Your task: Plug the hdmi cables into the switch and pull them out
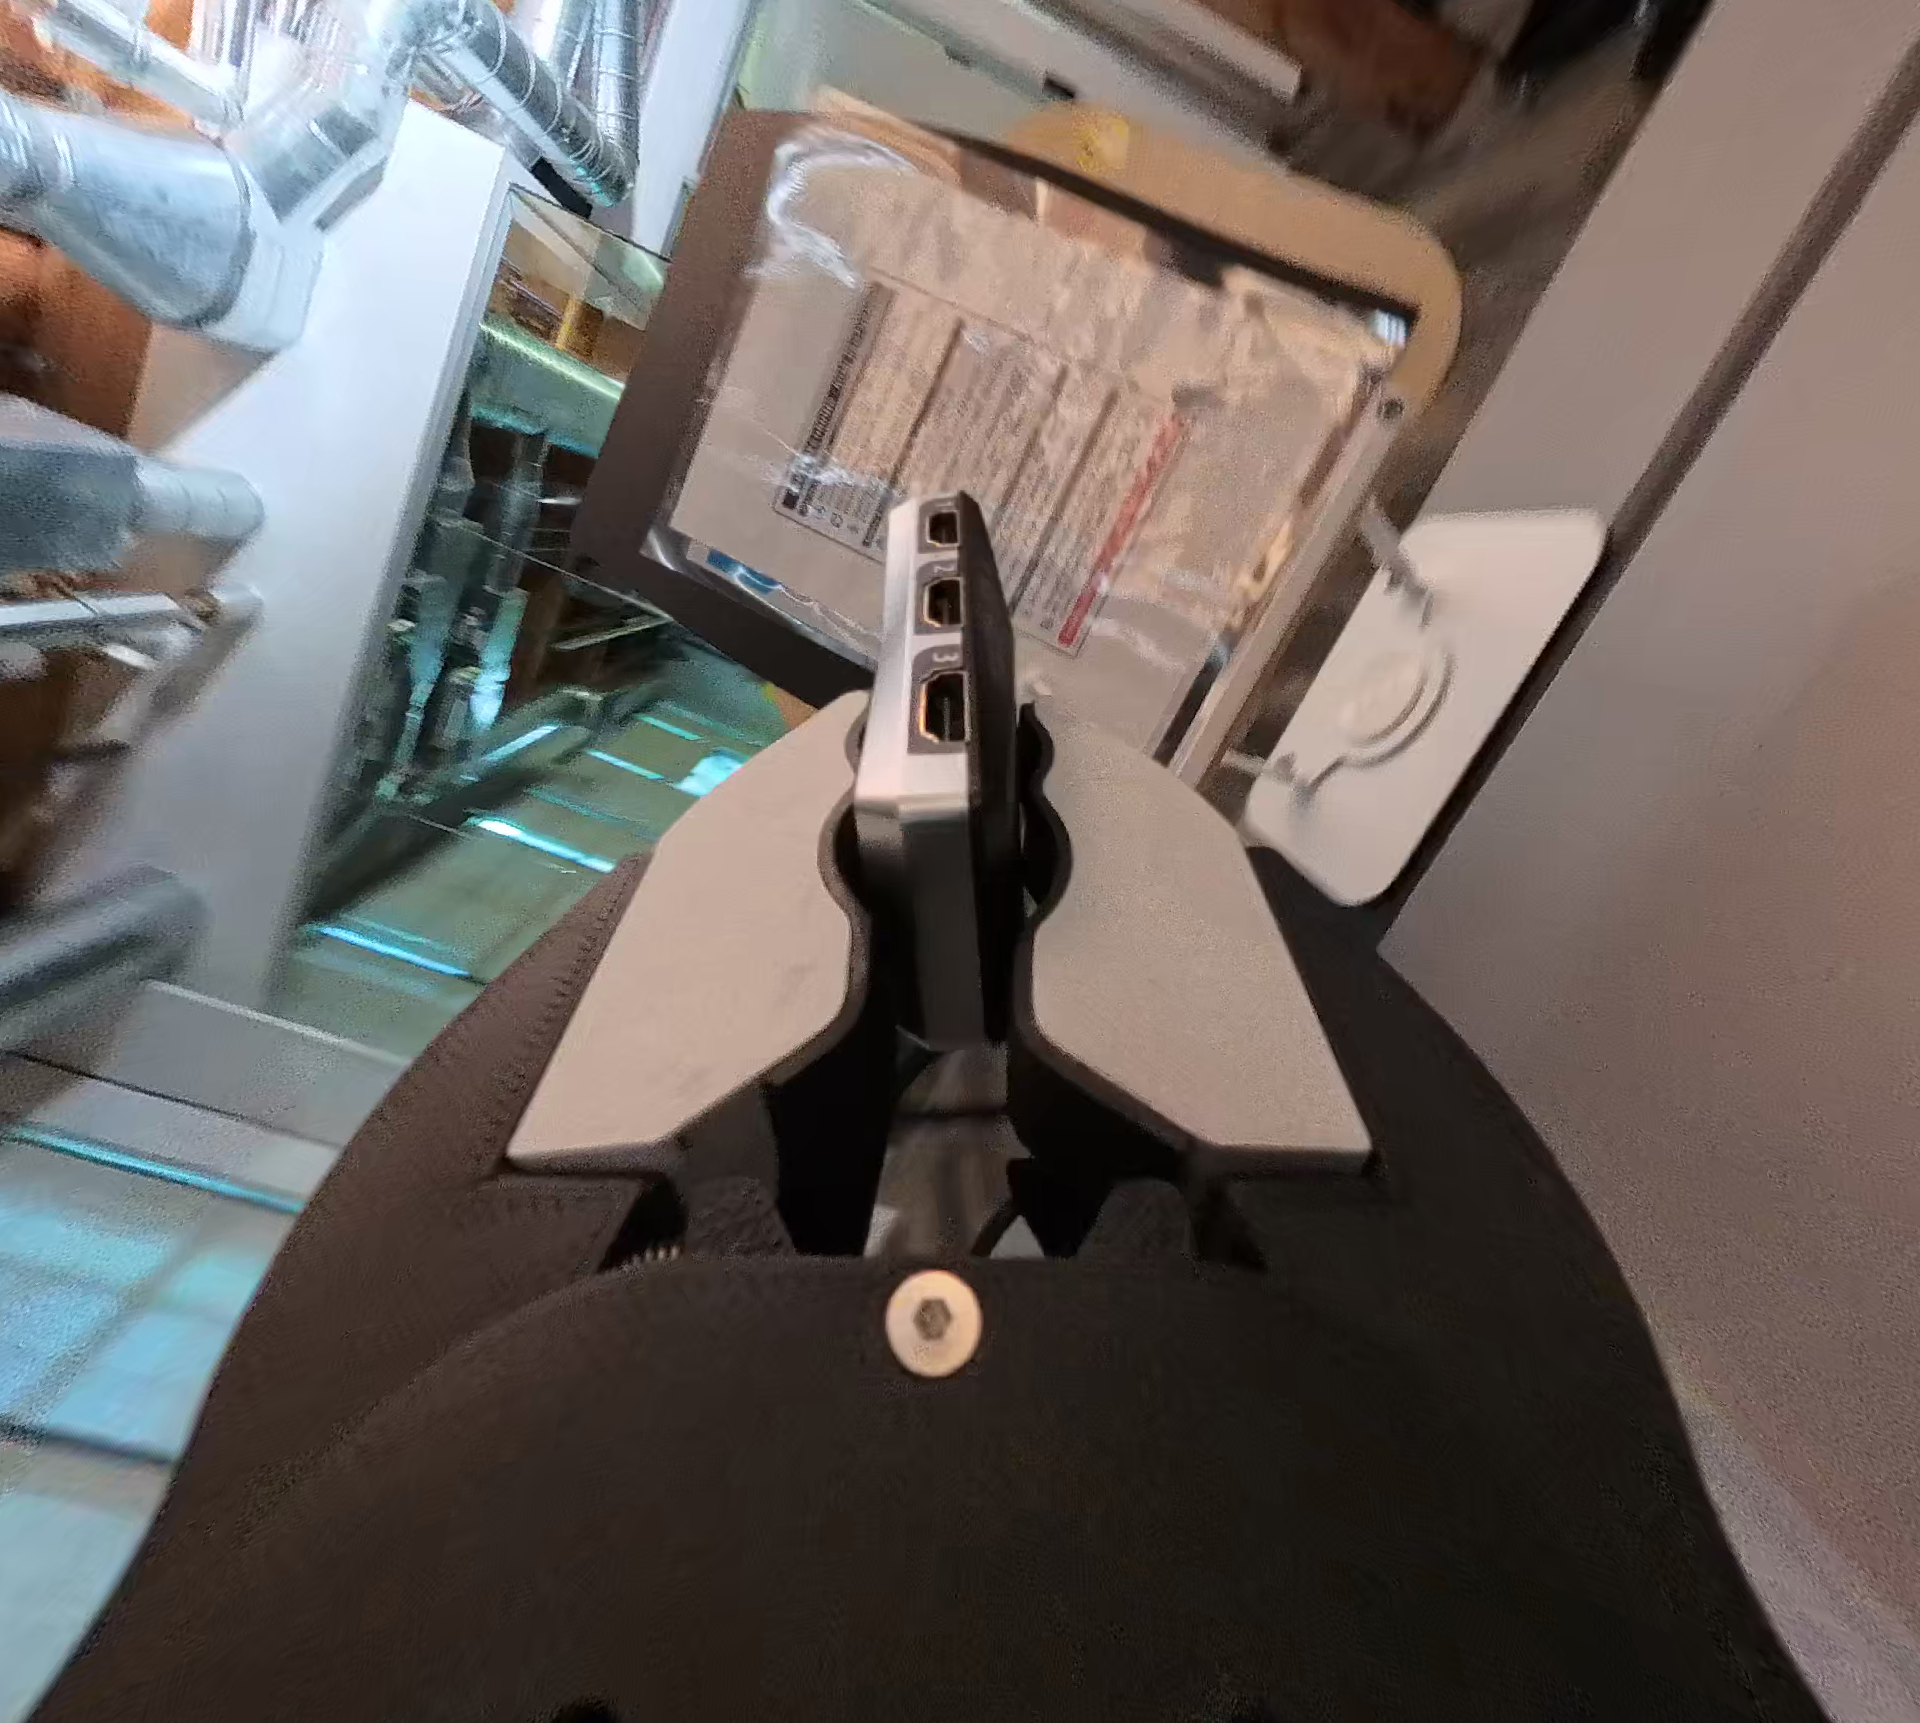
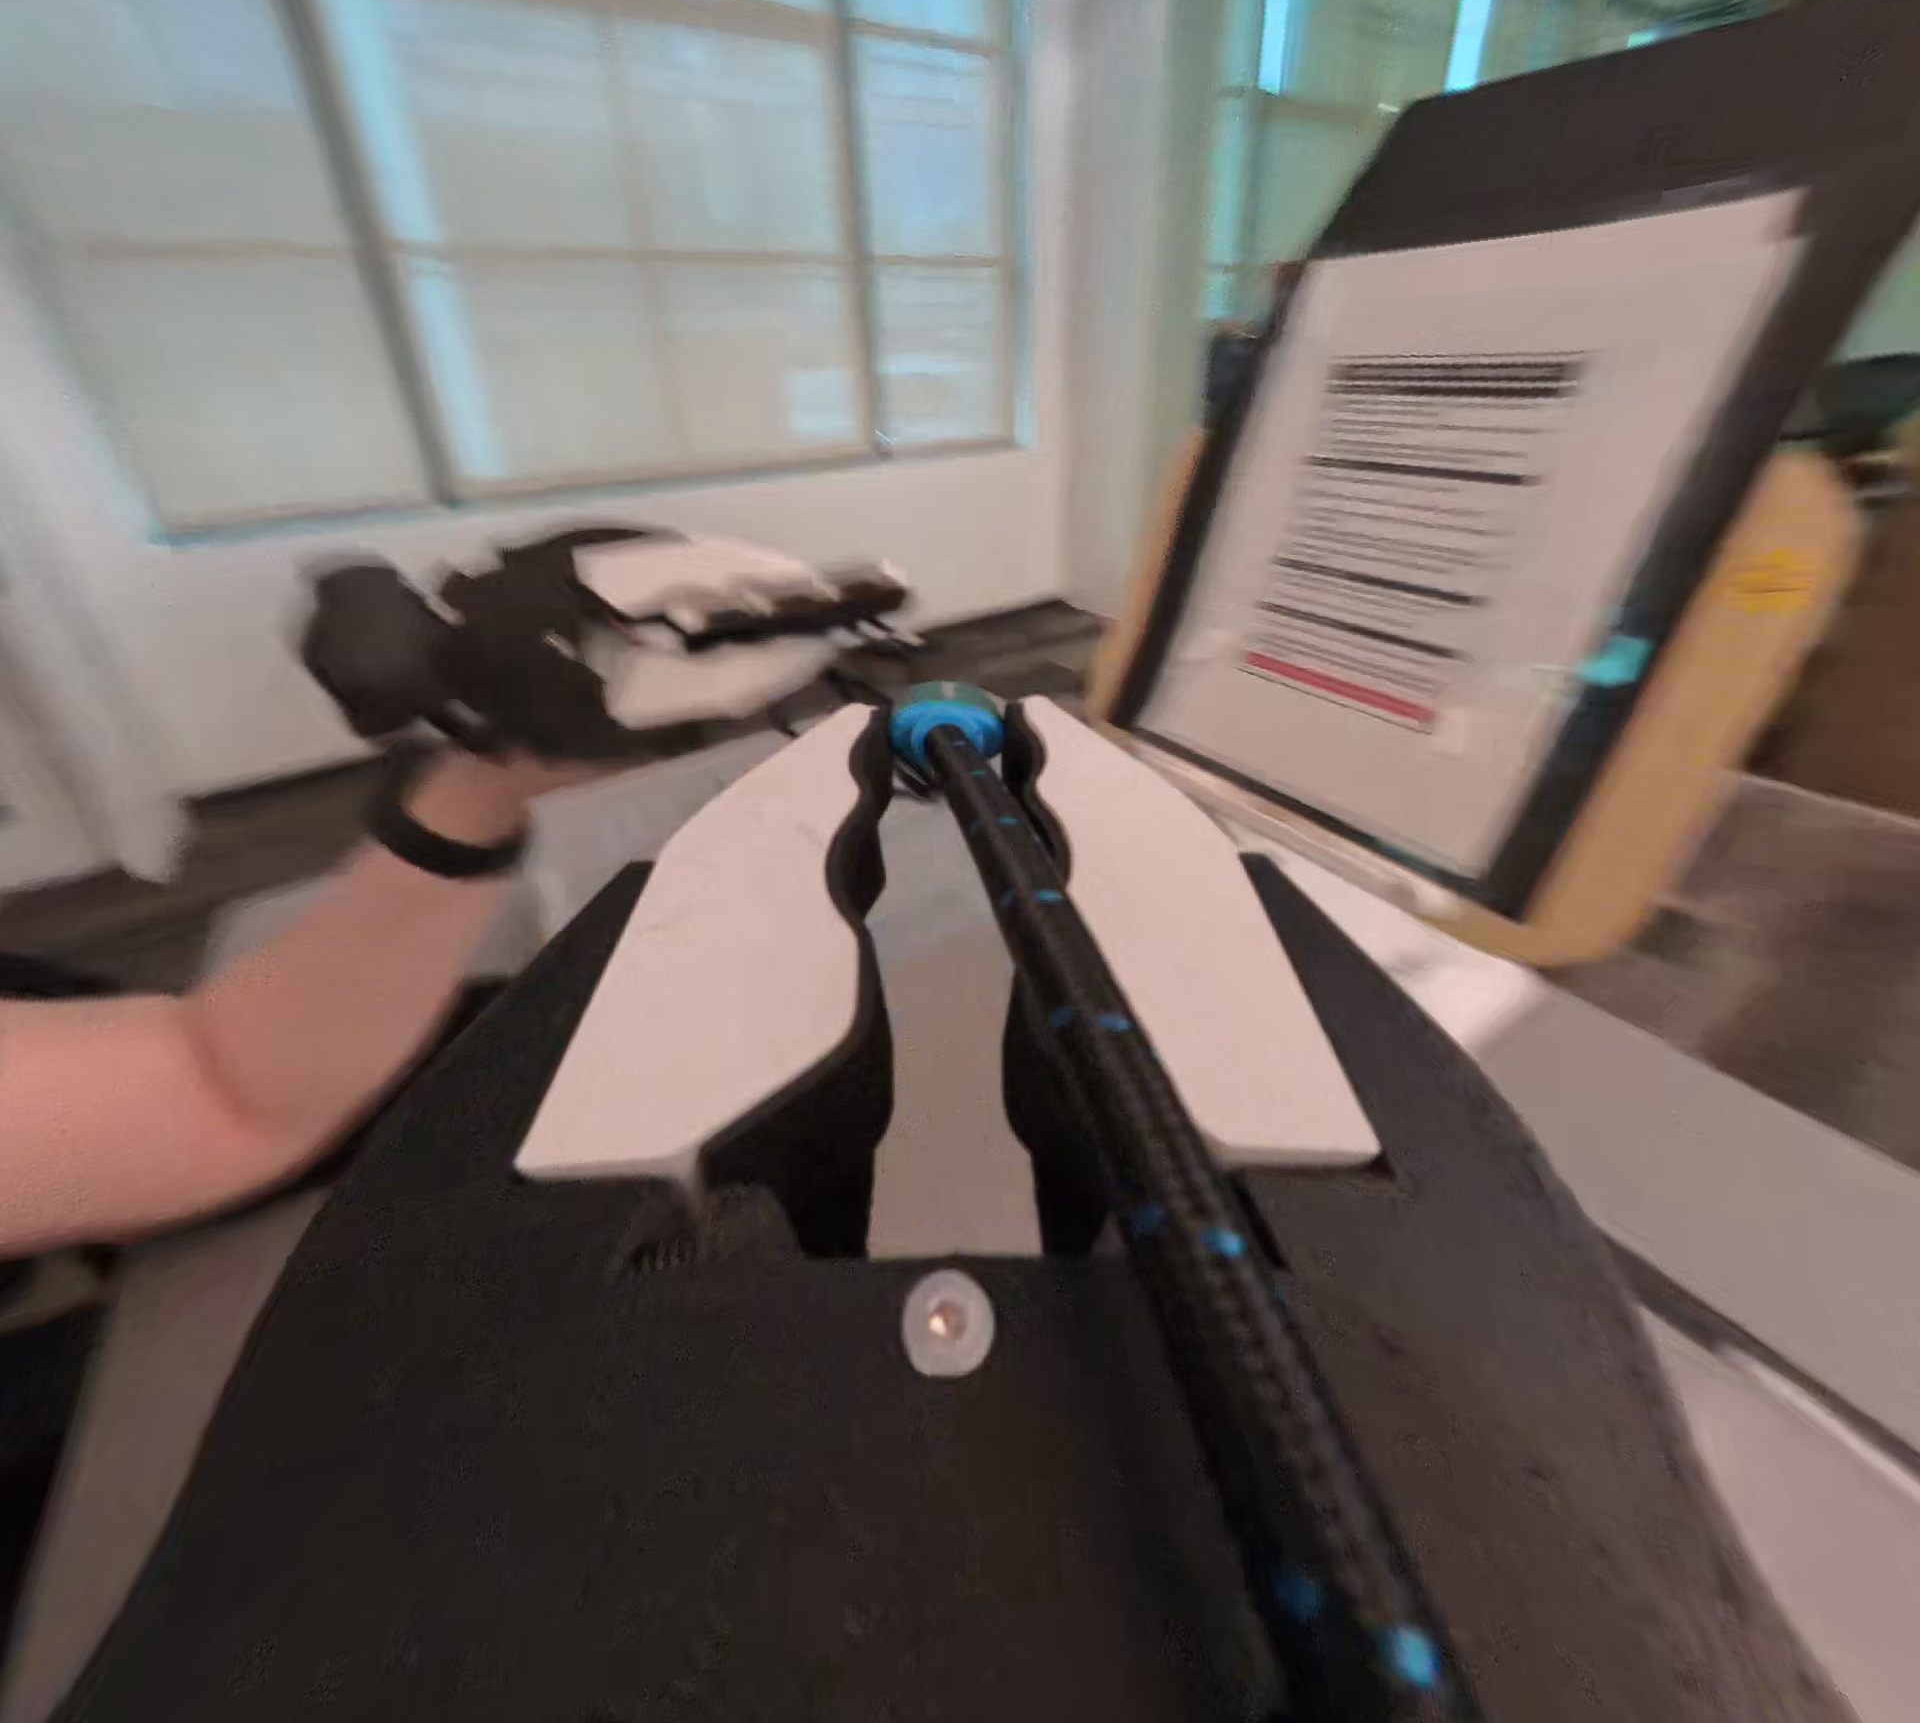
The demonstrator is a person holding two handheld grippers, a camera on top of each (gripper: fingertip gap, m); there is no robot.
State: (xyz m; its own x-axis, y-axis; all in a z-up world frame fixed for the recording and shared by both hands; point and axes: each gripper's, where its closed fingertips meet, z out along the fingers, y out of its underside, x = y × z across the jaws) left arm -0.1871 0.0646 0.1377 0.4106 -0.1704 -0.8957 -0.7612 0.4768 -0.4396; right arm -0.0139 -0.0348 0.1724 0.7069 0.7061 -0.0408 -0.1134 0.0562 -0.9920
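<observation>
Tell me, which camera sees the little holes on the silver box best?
The left wrist view: the switch, clamped in the left gripper, shows three open ports facing the camera. In the right wrist view the far-off left gripper is a blur, so no ports show.

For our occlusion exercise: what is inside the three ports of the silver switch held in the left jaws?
All three ports of the slim silver switch look empty, with no plug in them. Its lower end is hidden between the jaws of the left gripper.

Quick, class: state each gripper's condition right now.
Left gripper: shut on the switch.
Right gripper: shut on the HDMI cable.
</observation>
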